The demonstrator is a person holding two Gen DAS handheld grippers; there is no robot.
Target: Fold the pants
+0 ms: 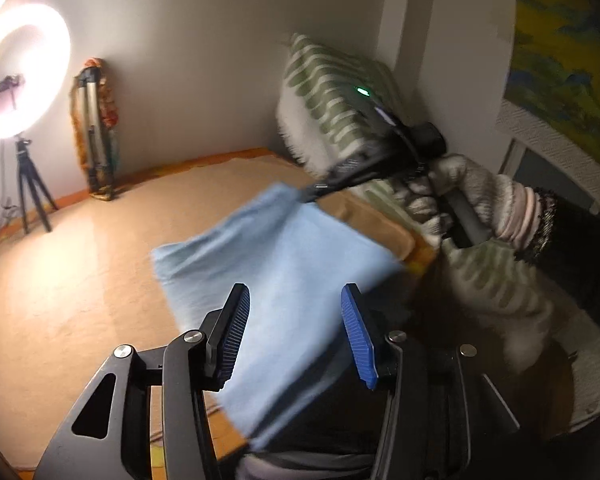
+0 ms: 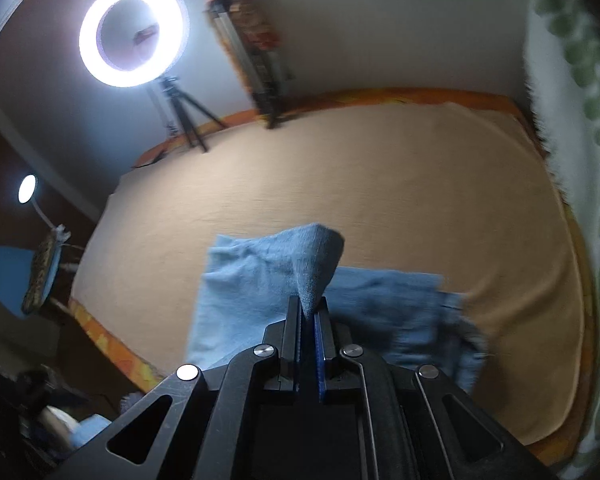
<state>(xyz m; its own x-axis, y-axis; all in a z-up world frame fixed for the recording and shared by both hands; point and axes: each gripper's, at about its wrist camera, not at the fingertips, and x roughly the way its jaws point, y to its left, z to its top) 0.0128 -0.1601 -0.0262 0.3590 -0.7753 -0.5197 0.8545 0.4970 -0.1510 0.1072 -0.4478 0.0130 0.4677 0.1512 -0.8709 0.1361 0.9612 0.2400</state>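
Observation:
Light blue pants (image 1: 284, 280) lie partly folded on the tan bed cover (image 1: 80, 280). My left gripper (image 1: 296, 332) is open just above the near part of the pants, its blue pads (image 1: 236, 332) apart and holding nothing. In the left wrist view my right gripper (image 1: 308, 194) is seen pinching the far corner of the pants and lifting it. In the right wrist view the right gripper (image 2: 309, 312) is shut on a raised fold of the pants (image 2: 312, 264), with the rest of the cloth spread below it.
A lit ring light on a tripod (image 1: 20, 72) and a folded tripod (image 1: 94, 132) stand by the far wall. A green-patterned pillow (image 1: 328, 96) leans at the bed's right end. A blue chair (image 2: 8, 276) stands left of the bed.

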